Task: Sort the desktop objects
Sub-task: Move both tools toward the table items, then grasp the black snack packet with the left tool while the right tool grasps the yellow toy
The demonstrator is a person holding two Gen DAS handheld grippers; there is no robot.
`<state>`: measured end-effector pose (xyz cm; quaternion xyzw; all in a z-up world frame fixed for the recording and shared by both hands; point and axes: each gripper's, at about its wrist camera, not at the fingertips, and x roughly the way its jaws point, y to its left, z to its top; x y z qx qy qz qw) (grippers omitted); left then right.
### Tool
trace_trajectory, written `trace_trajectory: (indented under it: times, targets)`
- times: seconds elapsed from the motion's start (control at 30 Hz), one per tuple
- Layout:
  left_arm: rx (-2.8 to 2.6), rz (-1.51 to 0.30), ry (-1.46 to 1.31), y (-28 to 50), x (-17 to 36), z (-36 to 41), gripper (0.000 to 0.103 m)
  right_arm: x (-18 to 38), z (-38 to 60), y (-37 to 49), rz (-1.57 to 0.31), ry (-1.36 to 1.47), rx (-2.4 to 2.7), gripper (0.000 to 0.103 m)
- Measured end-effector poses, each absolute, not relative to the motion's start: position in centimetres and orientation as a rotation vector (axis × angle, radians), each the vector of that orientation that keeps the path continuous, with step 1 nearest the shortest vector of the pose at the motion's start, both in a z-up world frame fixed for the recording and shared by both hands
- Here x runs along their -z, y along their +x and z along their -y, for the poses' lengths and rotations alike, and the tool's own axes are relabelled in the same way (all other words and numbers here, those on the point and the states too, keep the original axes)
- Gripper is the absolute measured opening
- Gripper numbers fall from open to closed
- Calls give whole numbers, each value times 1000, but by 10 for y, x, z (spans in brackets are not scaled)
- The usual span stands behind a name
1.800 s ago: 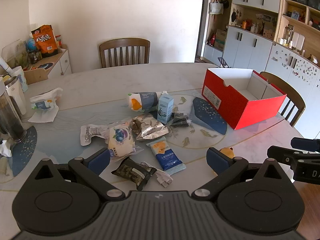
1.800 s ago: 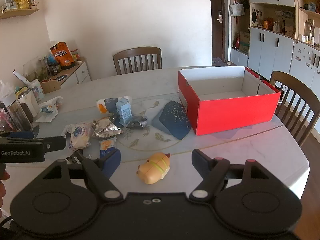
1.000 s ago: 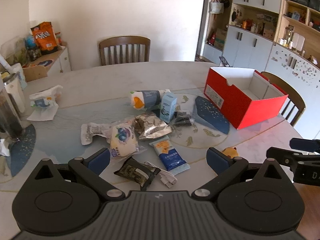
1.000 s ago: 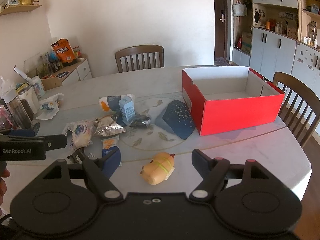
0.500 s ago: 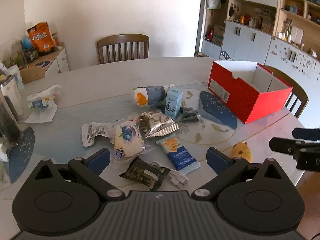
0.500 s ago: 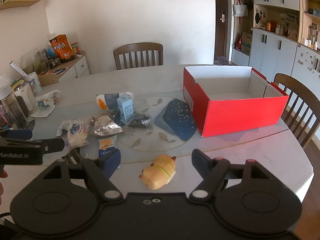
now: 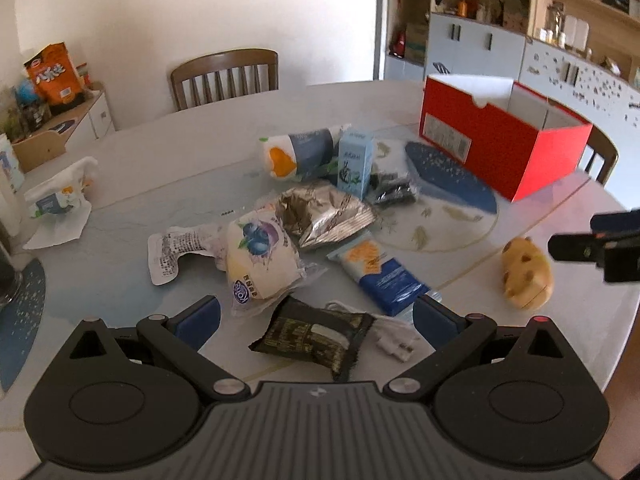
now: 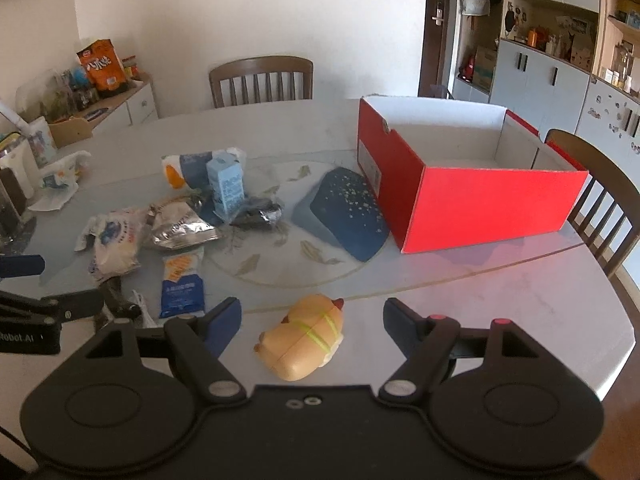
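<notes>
My left gripper (image 7: 316, 316) is open above a black snack packet (image 7: 316, 338) and a white cable (image 7: 394, 338) near the table's front edge. Beyond lie a blueberry bread bag (image 7: 258, 262), a silver foil bag (image 7: 324, 216), a blue cracker packet (image 7: 380, 270), a blue carton (image 7: 354, 164) and a wrapped roll (image 7: 300, 152). My right gripper (image 8: 312, 320) is open over a yellow hot-dog toy (image 8: 304, 336), which also shows in the left wrist view (image 7: 526, 274). An open red box (image 8: 472, 184) stands at the right, empty as far as I see.
A dark blue mat (image 8: 344, 212) lies against the red box. A tissue pack (image 7: 60, 198) and cups sit at the table's left. Chairs stand behind the table (image 8: 260, 80) and at its right (image 8: 600, 196). The table edge curves close on the right.
Both grippers have moved forward and lower toward the table; the black packet and the hot-dog toy now sit closer between their fingers. Nothing on the table has moved.
</notes>
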<state>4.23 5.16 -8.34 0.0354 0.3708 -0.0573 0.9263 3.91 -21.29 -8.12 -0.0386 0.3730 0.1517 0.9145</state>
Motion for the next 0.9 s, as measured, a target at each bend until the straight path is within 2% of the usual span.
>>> trace_trajectory:
  times: [0.57, 0.8, 0.9]
  targets:
    - [196, -801, 101, 61, 120, -68, 101, 117, 201, 64, -856, -60, -259, 76]
    - [233, -818, 91, 65, 124, -70, 88, 120, 195, 68, -871, -62, -250, 75]
    - [250, -823, 97, 66, 126, -69, 78, 121, 194, 69, -876, -62, -247, 75]
